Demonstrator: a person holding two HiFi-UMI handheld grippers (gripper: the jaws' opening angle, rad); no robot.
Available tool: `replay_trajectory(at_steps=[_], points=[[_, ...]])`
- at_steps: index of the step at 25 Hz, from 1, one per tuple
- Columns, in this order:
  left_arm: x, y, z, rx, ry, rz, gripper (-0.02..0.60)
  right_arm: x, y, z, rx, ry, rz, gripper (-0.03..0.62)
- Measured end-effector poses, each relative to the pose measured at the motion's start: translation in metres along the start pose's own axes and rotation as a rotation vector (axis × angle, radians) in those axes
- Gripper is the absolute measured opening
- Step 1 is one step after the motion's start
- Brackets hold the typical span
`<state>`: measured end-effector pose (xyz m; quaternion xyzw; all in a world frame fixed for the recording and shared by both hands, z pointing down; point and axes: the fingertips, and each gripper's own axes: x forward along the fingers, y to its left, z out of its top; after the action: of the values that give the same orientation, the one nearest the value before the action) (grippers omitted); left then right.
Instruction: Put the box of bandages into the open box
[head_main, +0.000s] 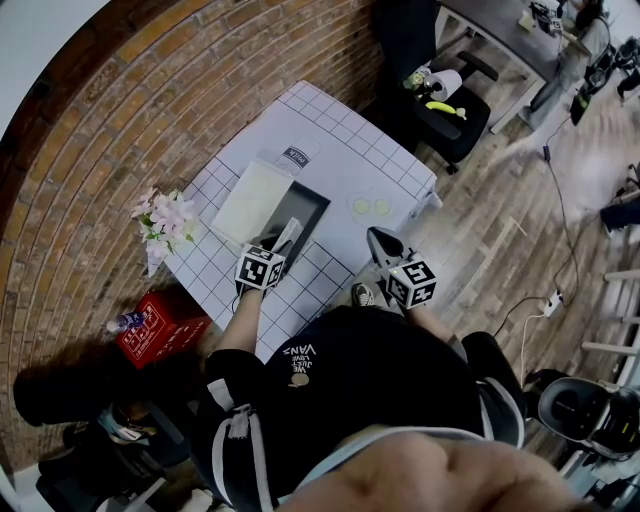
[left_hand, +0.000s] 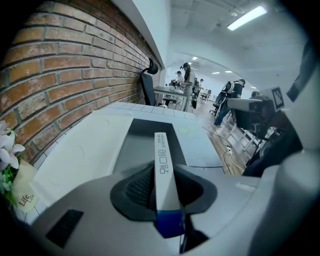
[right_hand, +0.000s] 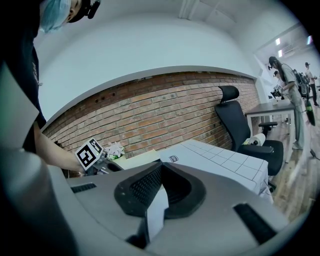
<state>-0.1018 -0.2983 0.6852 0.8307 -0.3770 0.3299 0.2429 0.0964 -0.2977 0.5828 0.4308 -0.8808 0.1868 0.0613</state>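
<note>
L gripper (left_hand: 165, 176) jaws clamp blue end of box of bandages (left_hand: 163, 157), thin white carton on edge, pointing 12 o'clk | R gripper (right_hand: 159, 196) jaws closed, empty | open box (left_hand: 134, 145), dark, rectangular, 12 o'clk beyond, on white gridded table (head_main: 350, 150)

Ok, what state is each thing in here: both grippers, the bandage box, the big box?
left gripper: shut on the box of bandages, above the open box.
right gripper: shut, nothing between its jaws.
box of bandages: held on edge, not yet inside.
open box: open, nothing seen inside.
lid: folded back flat beside it.
</note>
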Motion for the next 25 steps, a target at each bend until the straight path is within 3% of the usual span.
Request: replay_trajectory(at_steps=[11,25], points=[[-0.006,0.006,0.008,0.022,-0.021,0.055,0.156,0.001,0.000,0.006,0.007,-0.013,0.006,-0.004],[-0.022,0.028,0.013,0.017,-0.058,0.148,0.156,0.000,0.001,0.003,0.007,-0.004,0.010,-0.003]])
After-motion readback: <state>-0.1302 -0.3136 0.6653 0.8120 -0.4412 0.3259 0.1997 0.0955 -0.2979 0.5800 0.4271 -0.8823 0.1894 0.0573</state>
